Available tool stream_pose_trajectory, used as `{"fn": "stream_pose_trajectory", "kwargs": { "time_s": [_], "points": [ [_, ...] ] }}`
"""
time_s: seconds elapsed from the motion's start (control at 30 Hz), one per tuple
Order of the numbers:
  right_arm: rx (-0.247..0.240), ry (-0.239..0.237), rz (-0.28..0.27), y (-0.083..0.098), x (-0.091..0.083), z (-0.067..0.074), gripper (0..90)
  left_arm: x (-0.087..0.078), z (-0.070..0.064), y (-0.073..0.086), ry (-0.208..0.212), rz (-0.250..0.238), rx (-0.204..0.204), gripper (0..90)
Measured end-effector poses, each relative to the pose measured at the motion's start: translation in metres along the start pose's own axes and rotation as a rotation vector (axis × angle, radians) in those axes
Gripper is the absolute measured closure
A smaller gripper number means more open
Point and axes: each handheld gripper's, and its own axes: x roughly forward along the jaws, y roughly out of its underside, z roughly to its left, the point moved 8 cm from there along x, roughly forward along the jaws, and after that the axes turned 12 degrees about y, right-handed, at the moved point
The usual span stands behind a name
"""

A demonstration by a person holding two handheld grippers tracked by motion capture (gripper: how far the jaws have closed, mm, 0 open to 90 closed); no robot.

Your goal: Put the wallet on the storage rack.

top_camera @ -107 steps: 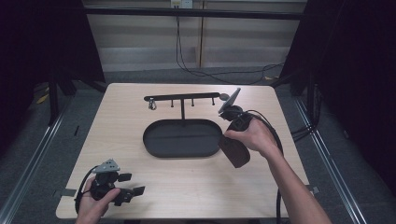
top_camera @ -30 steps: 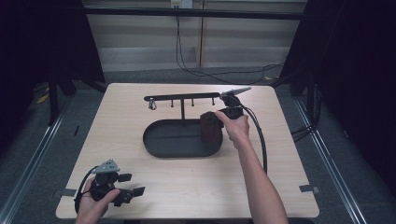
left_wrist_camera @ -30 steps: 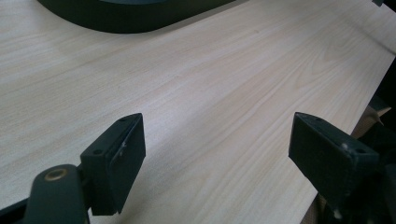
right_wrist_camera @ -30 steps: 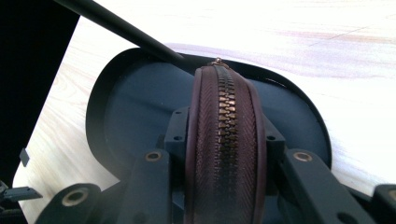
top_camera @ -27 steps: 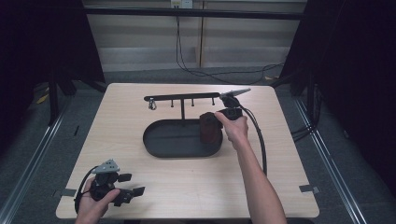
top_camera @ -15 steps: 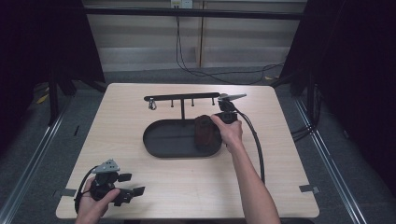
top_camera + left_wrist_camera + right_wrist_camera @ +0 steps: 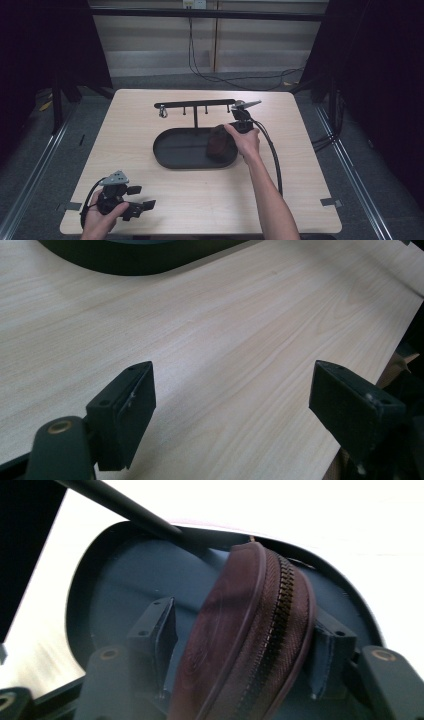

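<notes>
Your right gripper (image 7: 231, 131) hangs over the right end of the black oval tray (image 7: 172, 150), and its jaws have just been opening. The brown zipped pouch (image 7: 250, 645) stands on edge between them inside the tray. In the right gripper view there is a clear gap between the pouch and the left pad, while the right pad sits close against the pouch's side, so the grip is released. Just behind the tray stands the black hook rack (image 7: 195, 106). Your left gripper (image 7: 131, 200) rests near the front left corner of the wooden table (image 7: 300, 165), well apart from the tray, its jaws spread wide with nothing between them.
</notes>
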Motion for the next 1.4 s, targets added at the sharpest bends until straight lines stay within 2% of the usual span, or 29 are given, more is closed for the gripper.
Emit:
{"fn": "stream_pose_trajectory", "kwargs": {
  "time_s": [0.27, 0.63, 0.93, 1.1, 1.4],
  "points": [
    [0.006, 0.075, -0.029, -0.004, -0.015, -0.016, 31.4, 0.0, 0.0, 0.0, 0.004, 0.004, 0.0, 18.9],
    [-0.016, 0.054, -0.075, -0.003, -0.029, -0.018, 32.1, 0.0, 0.0, 0.0, 0.004, 0.005, 0.002, 18.8],
    [-0.068, 0.035, -0.137, 0.004, -0.041, -0.016, 26.6, -0.001, 0.001, -0.001, -0.003, -0.002, -0.003, 18.8],
    [-0.095, 0.045, -0.158, 0.01, -0.051, -0.017, 20.6, -0.002, 0.003, -0.001, -0.01, -0.009, -0.008, 18.8],
    [-0.121, 0.043, -0.207, 0.024, -0.068, -0.022, 18.1, -0.002, 0.004, -0.001, -0.016, -0.01, -0.013, 18.8]
  ]
}}
